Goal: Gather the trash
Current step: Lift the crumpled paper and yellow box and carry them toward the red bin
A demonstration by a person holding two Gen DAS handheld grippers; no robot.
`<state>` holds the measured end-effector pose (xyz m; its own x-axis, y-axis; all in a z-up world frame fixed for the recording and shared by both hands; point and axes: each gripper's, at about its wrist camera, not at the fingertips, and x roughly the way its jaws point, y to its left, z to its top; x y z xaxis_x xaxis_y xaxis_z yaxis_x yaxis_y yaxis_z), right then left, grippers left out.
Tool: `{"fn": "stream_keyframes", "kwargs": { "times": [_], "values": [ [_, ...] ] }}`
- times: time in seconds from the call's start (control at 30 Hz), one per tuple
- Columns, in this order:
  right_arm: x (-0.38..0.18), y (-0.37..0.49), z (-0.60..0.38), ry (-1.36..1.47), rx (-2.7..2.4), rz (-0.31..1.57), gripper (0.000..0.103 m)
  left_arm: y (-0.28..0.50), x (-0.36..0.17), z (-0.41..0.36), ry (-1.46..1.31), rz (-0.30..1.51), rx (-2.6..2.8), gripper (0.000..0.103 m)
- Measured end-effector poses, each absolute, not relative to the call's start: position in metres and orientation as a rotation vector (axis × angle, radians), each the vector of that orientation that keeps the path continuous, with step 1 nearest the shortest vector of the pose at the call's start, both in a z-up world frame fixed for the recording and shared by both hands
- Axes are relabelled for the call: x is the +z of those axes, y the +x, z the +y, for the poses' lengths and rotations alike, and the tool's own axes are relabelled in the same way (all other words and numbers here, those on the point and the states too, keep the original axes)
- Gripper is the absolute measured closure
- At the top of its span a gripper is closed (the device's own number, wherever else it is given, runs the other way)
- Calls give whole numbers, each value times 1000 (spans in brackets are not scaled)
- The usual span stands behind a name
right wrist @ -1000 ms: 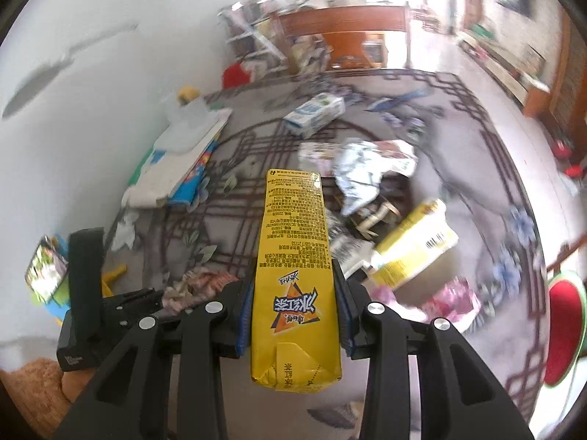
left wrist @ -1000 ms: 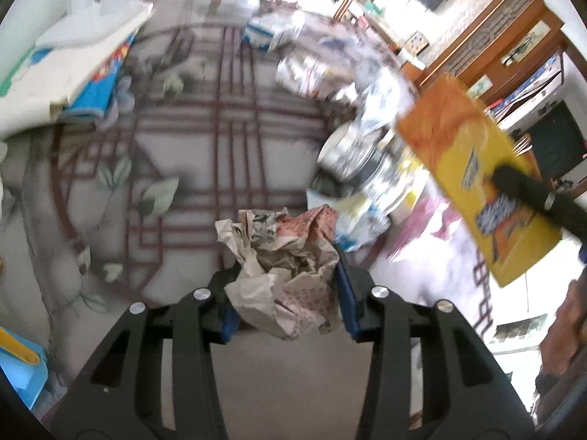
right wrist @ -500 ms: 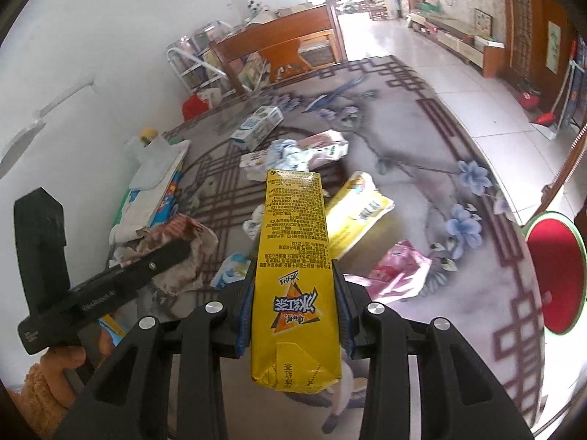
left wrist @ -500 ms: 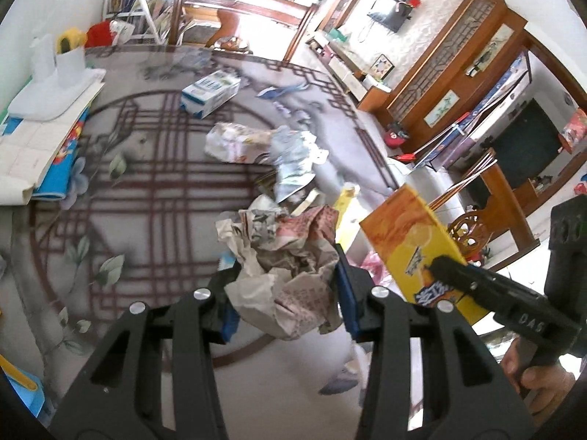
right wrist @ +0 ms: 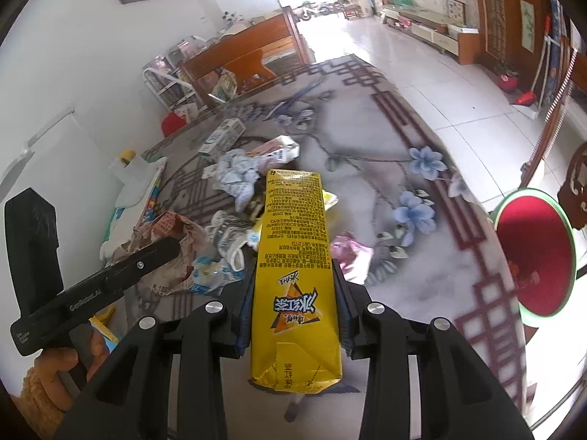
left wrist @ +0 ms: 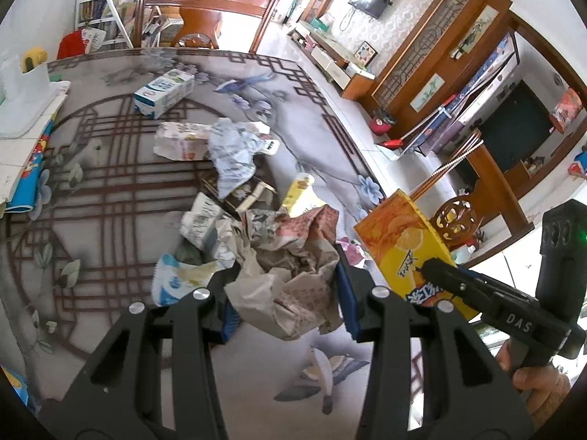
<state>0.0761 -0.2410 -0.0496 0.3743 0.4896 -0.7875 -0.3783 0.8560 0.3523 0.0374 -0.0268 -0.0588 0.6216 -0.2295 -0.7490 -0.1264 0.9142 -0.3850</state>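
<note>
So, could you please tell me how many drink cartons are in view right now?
2: a yellow carton clamped in the right tool, and a blue-and-white milk carton lying on the rug's far side. The litter pile may hide others.

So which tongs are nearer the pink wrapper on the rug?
Right, I think. The right tongs, shut on the yellow carton, hang just beside the pink wrapper; the left tongs, holding crumpled paper, are across the pile.
</note>
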Motion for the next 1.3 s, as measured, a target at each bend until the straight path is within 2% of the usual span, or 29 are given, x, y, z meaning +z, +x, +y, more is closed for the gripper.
{"fn": "stream_keyframes", "kwargs": {
  "times": [1.3],
  "values": [
    [-63,135,-411,263,407,1067,68,118,-70,-180,-336,979,-180,61]
  ]
}}
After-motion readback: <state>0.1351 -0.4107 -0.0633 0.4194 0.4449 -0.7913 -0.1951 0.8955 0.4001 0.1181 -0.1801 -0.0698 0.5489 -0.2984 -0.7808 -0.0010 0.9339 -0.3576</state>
